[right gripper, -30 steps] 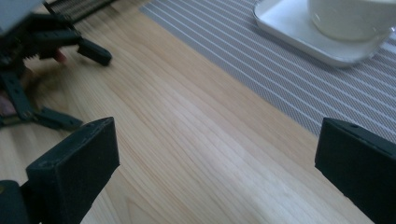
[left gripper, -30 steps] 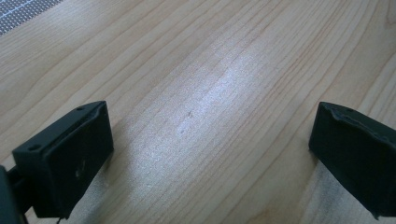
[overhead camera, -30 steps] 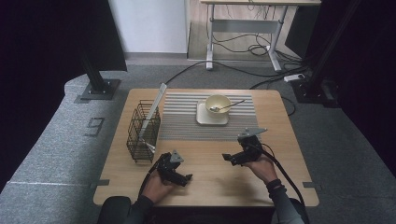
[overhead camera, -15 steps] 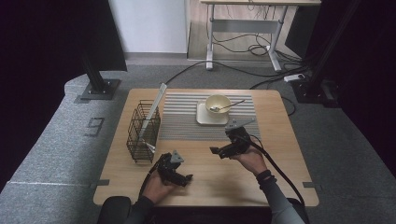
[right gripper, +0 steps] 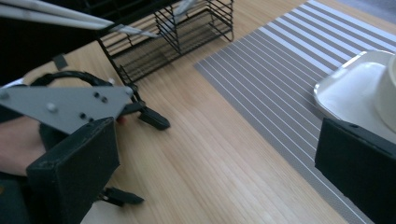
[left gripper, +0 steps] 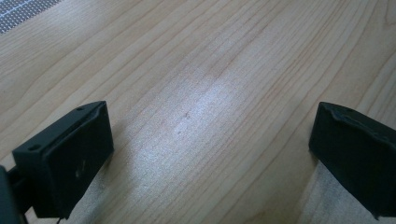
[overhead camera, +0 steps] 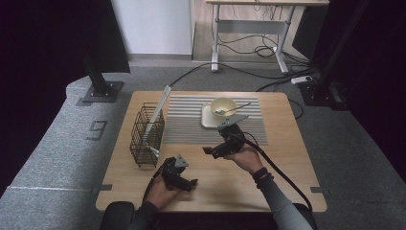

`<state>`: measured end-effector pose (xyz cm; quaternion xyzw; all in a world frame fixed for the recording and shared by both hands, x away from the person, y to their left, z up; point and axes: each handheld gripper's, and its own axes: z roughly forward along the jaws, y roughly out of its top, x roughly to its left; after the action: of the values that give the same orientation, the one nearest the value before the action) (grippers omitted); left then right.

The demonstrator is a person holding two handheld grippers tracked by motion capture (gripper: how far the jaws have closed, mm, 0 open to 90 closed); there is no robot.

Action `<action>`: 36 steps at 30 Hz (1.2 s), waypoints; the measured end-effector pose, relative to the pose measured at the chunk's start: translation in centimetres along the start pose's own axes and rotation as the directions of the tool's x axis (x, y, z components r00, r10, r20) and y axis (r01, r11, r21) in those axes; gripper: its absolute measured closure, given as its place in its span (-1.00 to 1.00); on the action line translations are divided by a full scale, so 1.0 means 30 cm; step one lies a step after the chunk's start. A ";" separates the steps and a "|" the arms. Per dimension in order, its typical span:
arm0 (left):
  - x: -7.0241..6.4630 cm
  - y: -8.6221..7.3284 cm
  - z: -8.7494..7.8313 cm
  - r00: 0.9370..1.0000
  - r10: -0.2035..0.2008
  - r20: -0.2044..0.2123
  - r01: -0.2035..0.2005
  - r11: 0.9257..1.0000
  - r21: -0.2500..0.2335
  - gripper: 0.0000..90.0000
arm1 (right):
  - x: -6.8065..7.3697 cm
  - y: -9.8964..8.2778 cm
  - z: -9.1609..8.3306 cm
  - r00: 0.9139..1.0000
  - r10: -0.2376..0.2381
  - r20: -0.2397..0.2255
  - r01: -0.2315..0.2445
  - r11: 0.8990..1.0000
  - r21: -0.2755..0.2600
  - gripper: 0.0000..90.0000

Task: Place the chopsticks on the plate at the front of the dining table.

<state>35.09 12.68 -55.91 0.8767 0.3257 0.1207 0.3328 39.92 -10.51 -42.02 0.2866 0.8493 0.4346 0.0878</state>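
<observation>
My left gripper (overhead camera: 188,183) rests low near the table's front edge, open, its jaws wide apart over bare wood (left gripper: 210,154) with nothing between them. My right gripper (overhead camera: 214,148) hovers at the striped mat's front edge, turned toward the left; it is open and empty (right gripper: 210,172). Past its jaws the right gripper view shows the other hand's gripper (right gripper: 70,105) with its grey plate. A cream bowl (overhead camera: 223,106) with a spoon (overhead camera: 235,109) in it sits on a white square plate (overhead camera: 207,118) at the back of the mat (overhead camera: 191,125).
A black wire rack (overhead camera: 145,135) stands at the table's left with a thin white plate (overhead camera: 158,111) leaning upright in it. The rack (right gripper: 187,28), mat (right gripper: 280,70) and white plate (right gripper: 350,88) also lie ahead in the right gripper view. Bare wood (overhead camera: 287,158) lies right of the mat.
My right gripper has moved away from the front edge, forward and to the left, up to the mat's front edge, turning leftward. The left gripper has stayed where it was.
</observation>
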 end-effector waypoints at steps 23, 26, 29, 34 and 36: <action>0.000 0.001 0.001 1.000 0.000 0.000 0.000 1.000 -0.001 -1.00 | 0.146 0.164 0.113 0.991 -0.100 -0.088 0.101 0.995 0.007 -0.95; -0.001 0.001 0.001 1.000 -0.001 0.001 0.001 1.000 -0.002 -1.00 | 0.175 0.183 0.133 0.987 -0.115 -0.111 0.117 0.993 0.009 -0.94; 0.000 0.001 0.002 1.000 0.000 0.001 0.000 1.000 -0.002 -1.00 | 0.201 0.194 0.147 0.983 -0.128 -0.135 0.130 0.992 0.008 -0.93; -0.001 0.001 0.001 1.000 0.000 -0.001 0.000 1.000 0.000 -1.00 | 0.241 0.205 0.175 0.968 -0.148 -0.204 0.152 0.988 0.003 -0.93; -0.001 0.002 0.001 1.000 -0.001 0.001 0.001 1.000 0.003 -1.00 | 0.253 0.210 0.186 0.964 -0.155 -0.215 0.160 0.987 0.006 -0.92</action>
<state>35.10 12.62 -55.89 0.8770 0.3263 0.1199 0.3318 38.50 0.48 -39.66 0.1708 0.8787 0.4449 0.0267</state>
